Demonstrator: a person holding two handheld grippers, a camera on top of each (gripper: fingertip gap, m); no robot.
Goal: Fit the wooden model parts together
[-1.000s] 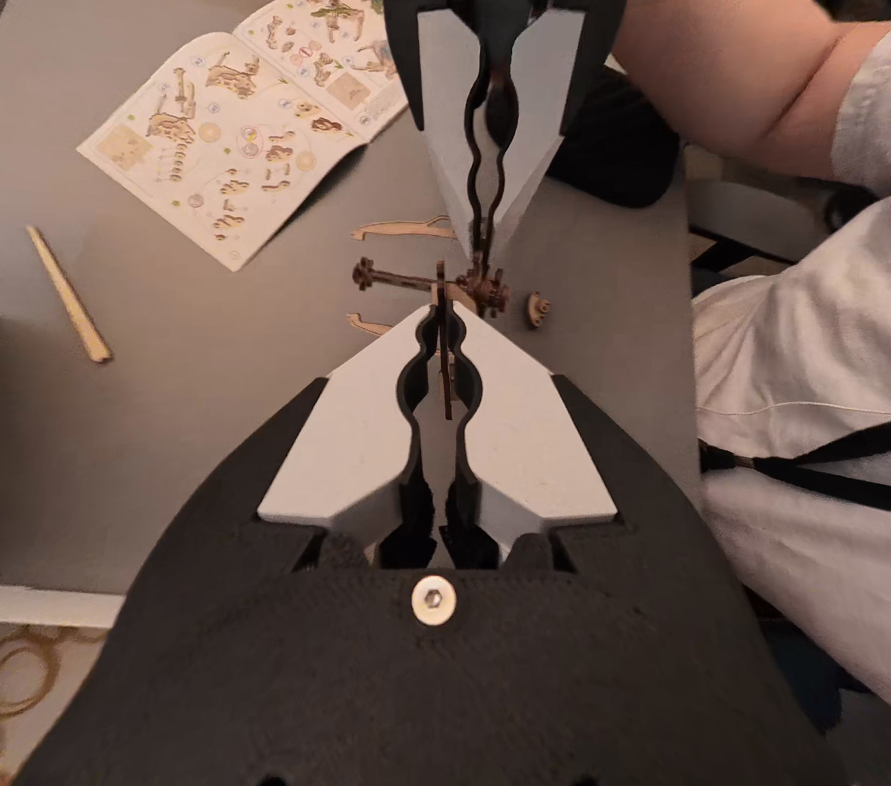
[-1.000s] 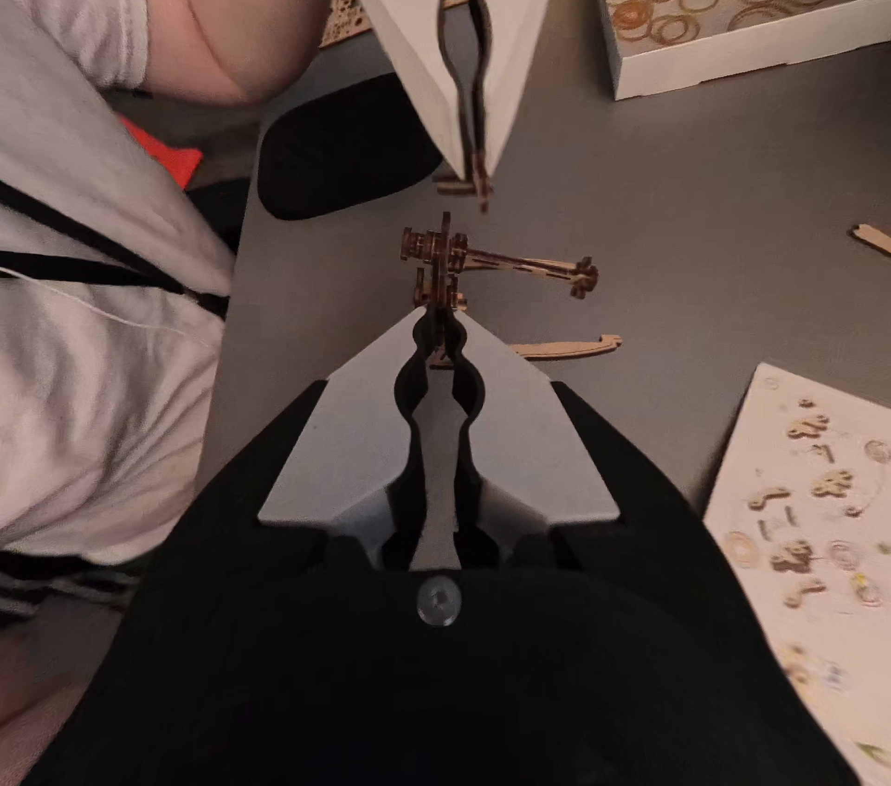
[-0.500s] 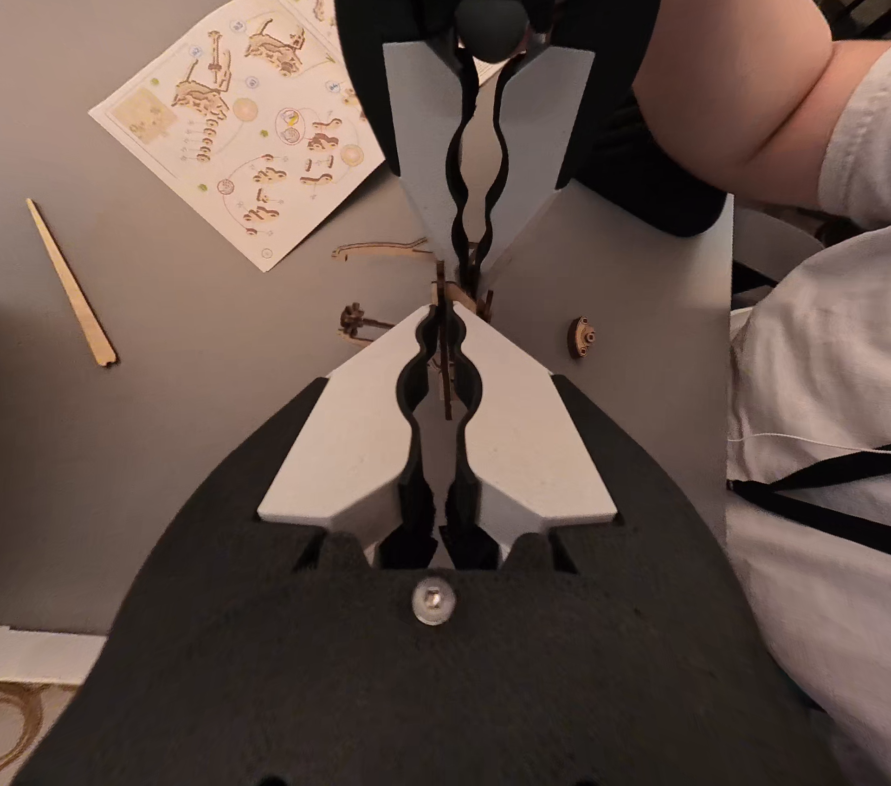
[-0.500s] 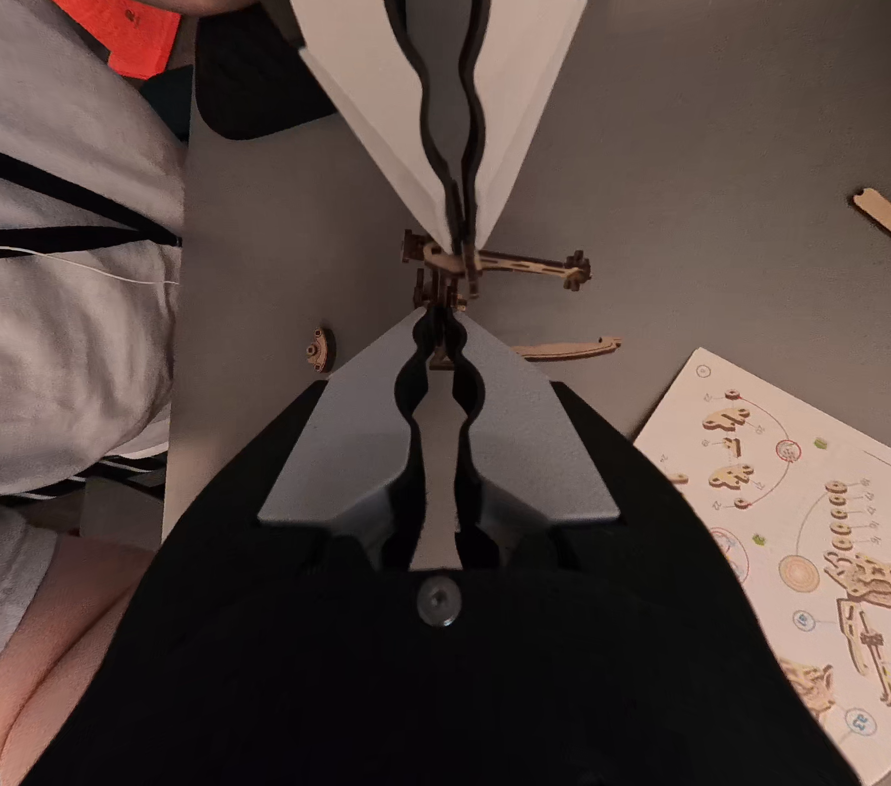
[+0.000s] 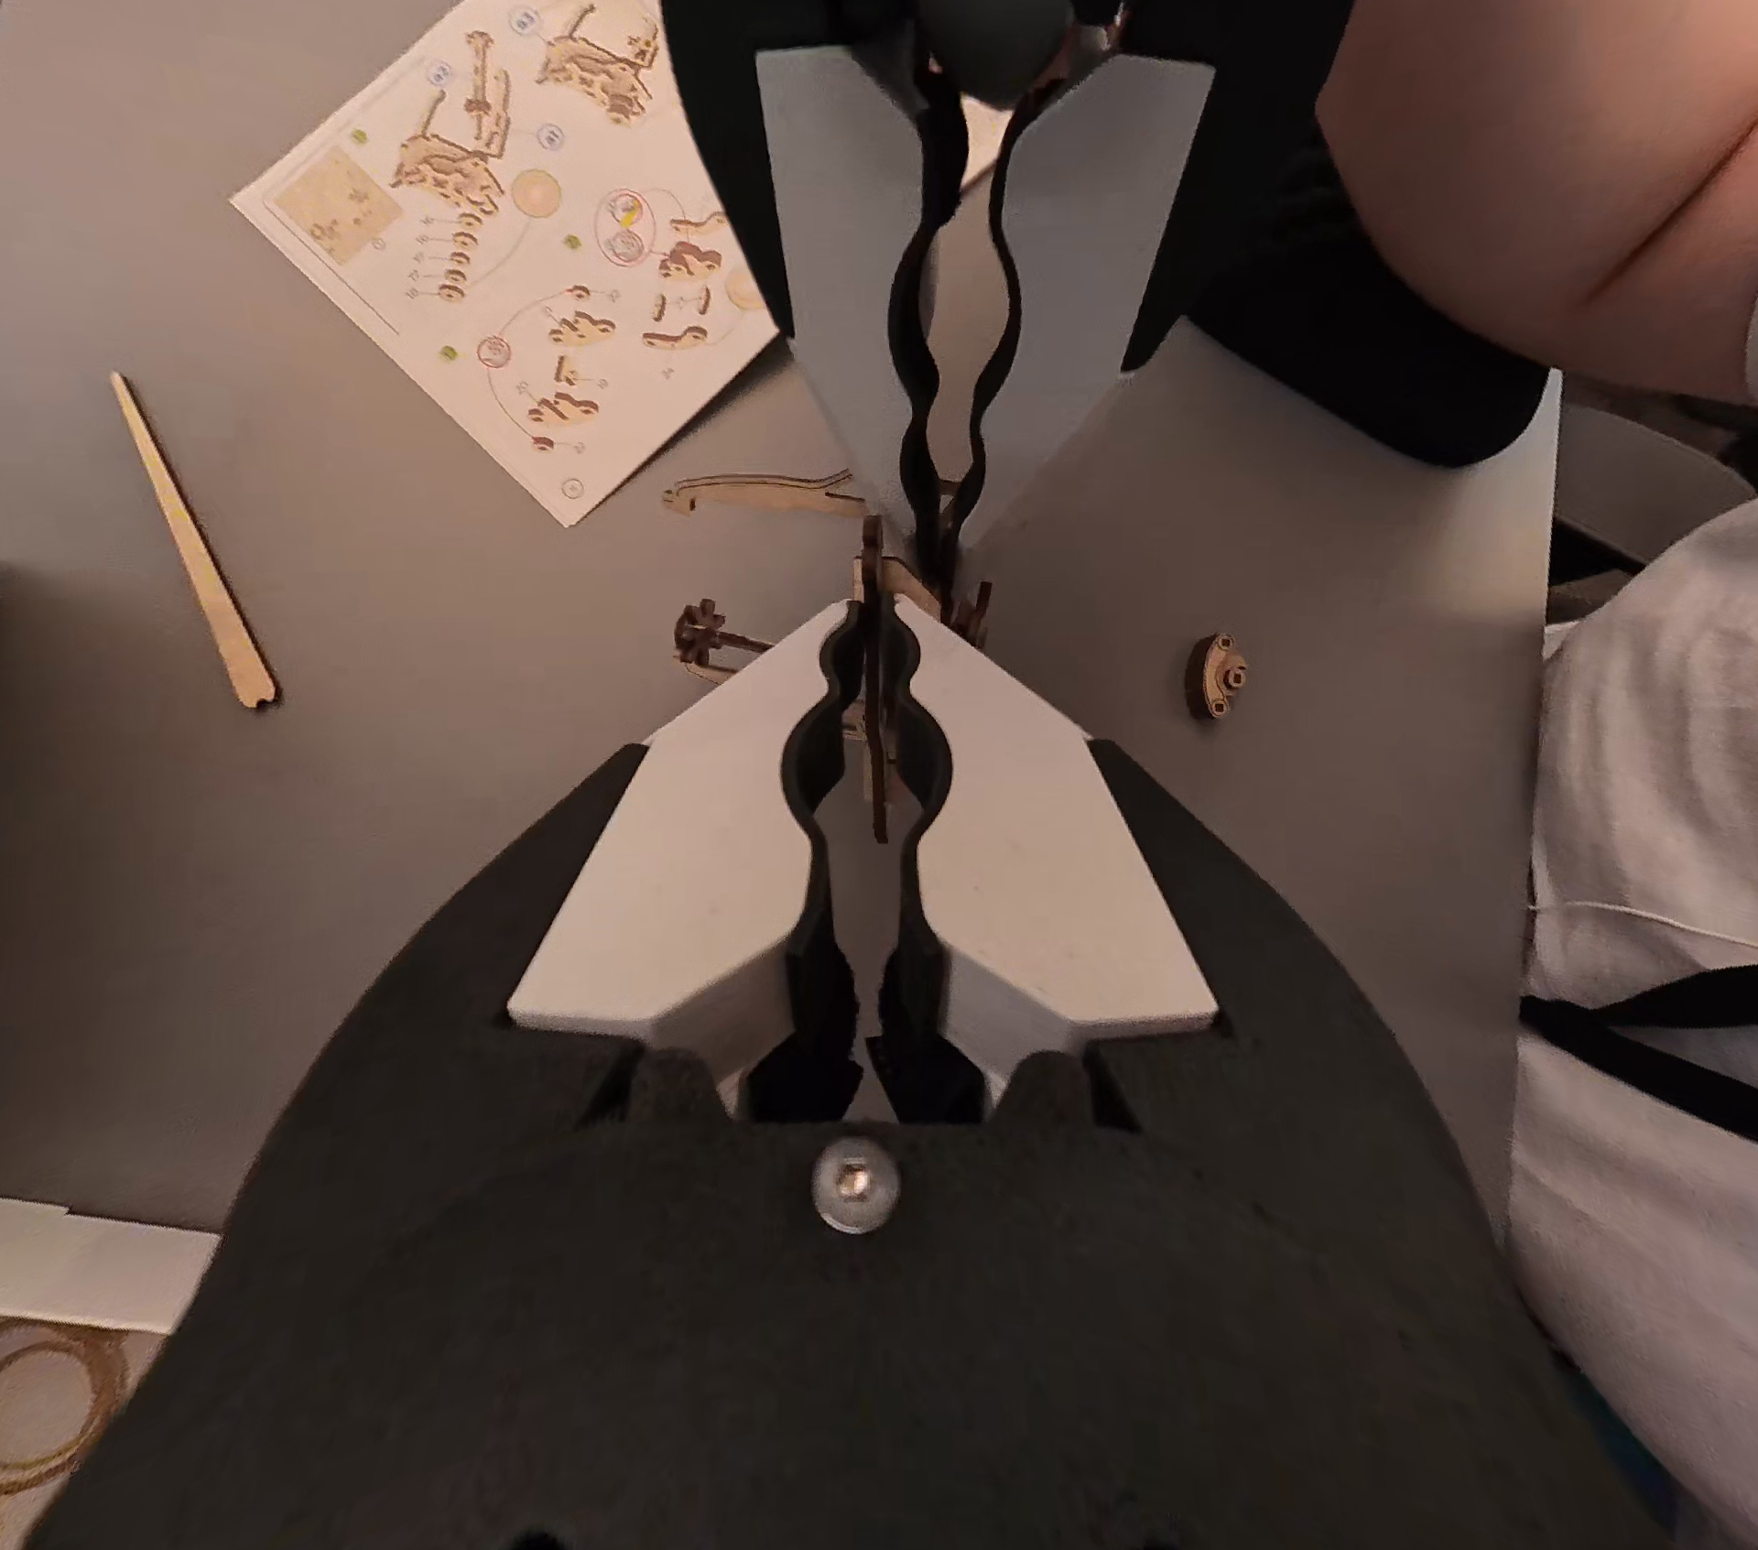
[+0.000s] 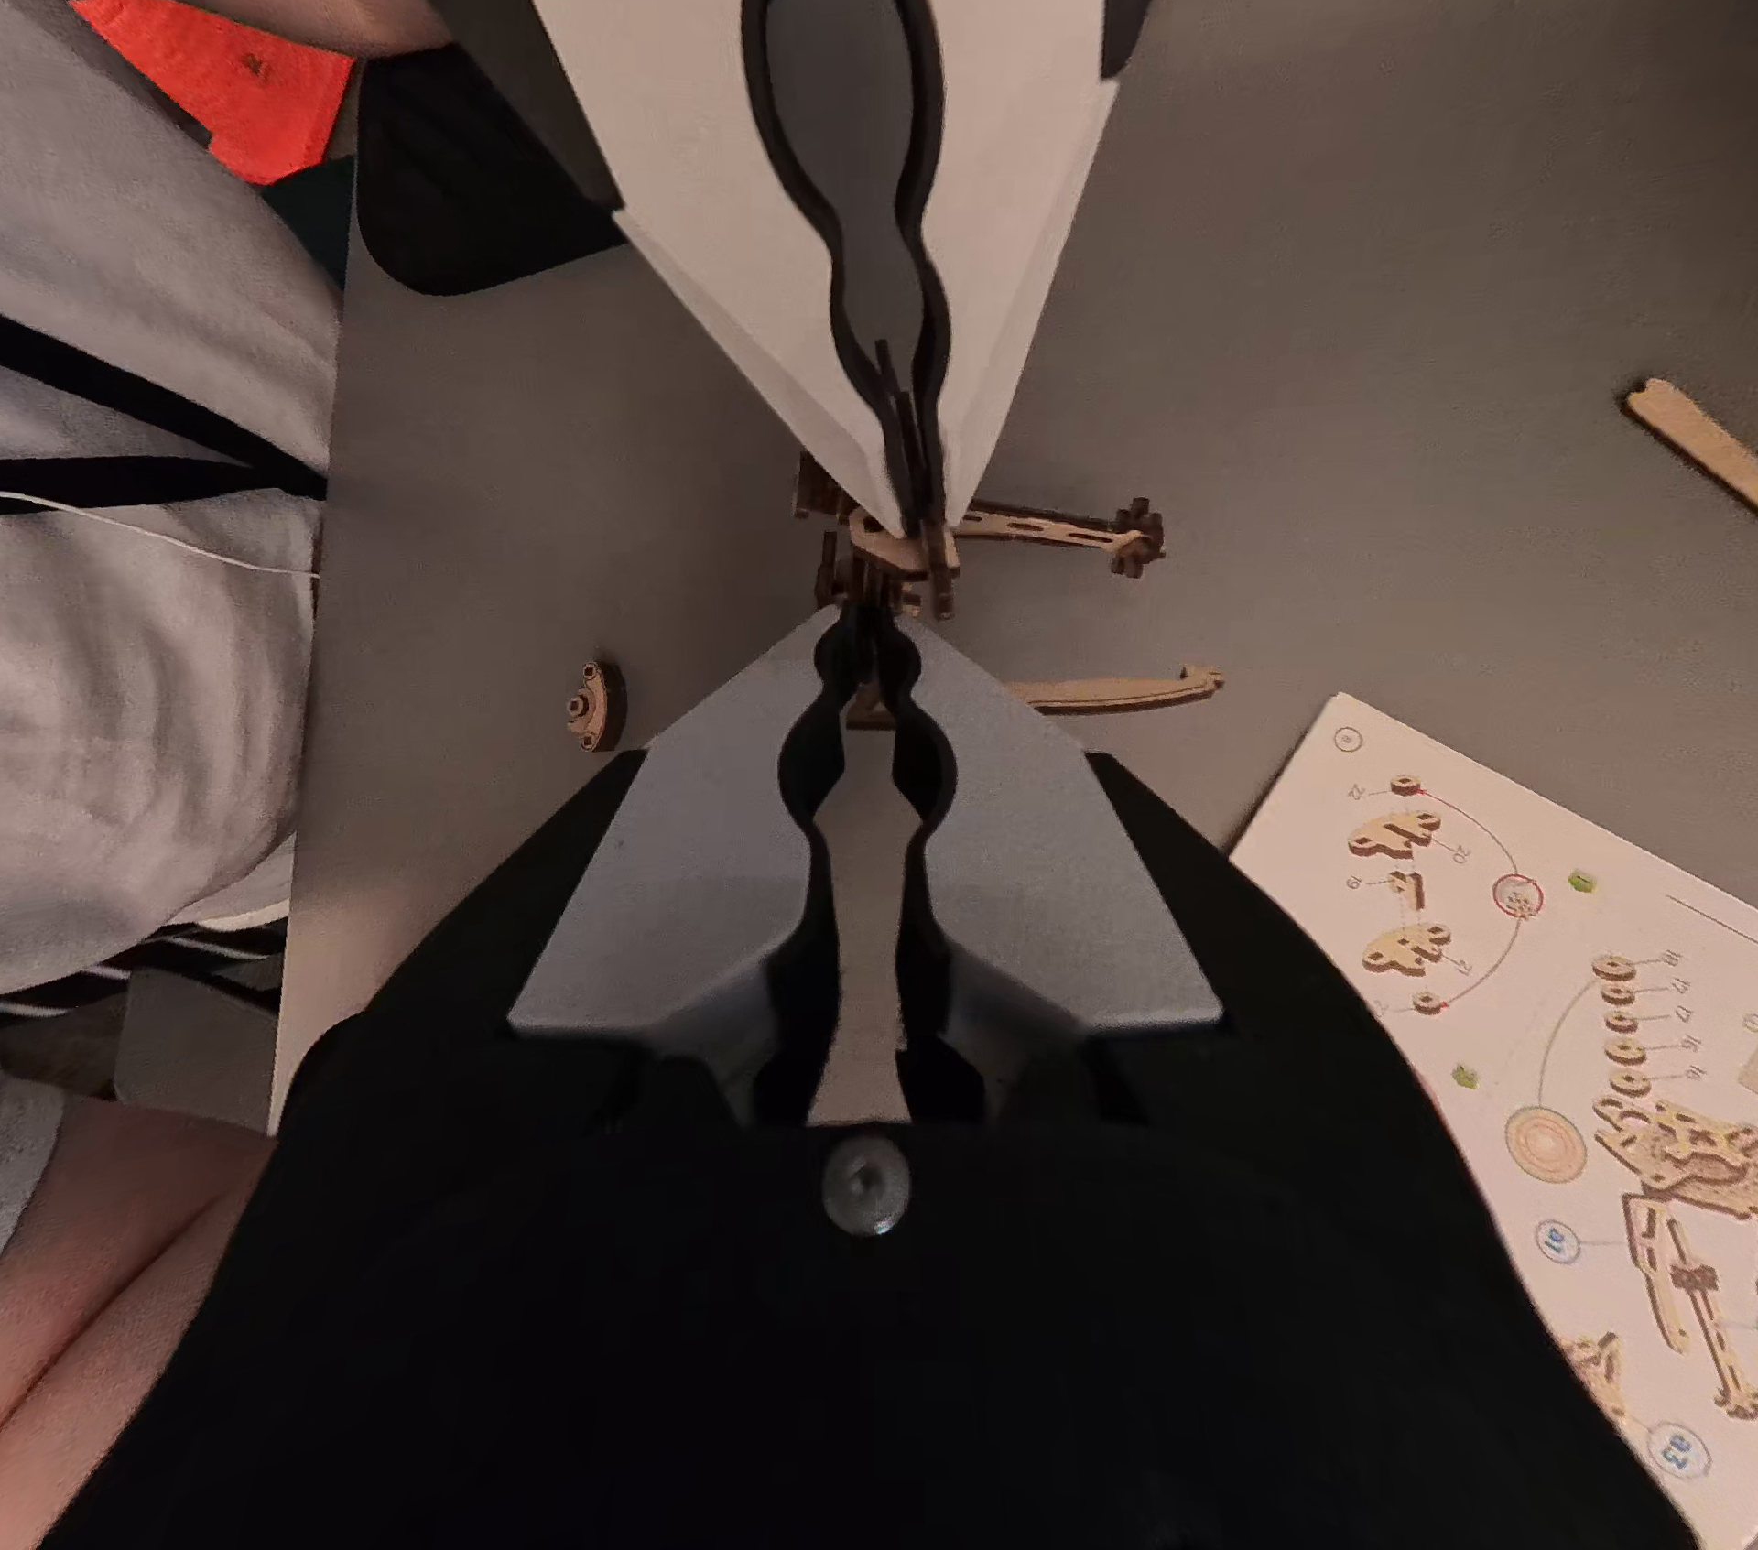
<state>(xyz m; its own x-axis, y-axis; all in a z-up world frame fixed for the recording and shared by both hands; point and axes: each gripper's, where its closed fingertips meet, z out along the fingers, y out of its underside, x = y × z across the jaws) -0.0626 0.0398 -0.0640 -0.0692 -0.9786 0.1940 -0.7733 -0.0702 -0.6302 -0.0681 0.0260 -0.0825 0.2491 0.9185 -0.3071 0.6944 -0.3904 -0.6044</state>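
Left wrist view: tools pinch wooden parts.

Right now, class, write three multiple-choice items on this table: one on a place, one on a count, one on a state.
1. Where does the small half-round wooden piece lie?
A on the open instruction booklet
B on the bare grey table
C in a box

2. How many loose pale wooden sticks show in the left wrist view?
A one
B three
C five

3. The left hand-held gripper is
A wide open
B shut on a thin flat wooden part
C lying on the table

Answers: 1 B, it rests alone on grey. 2 A, a single stick. 3 B, part pinched between fingertips.
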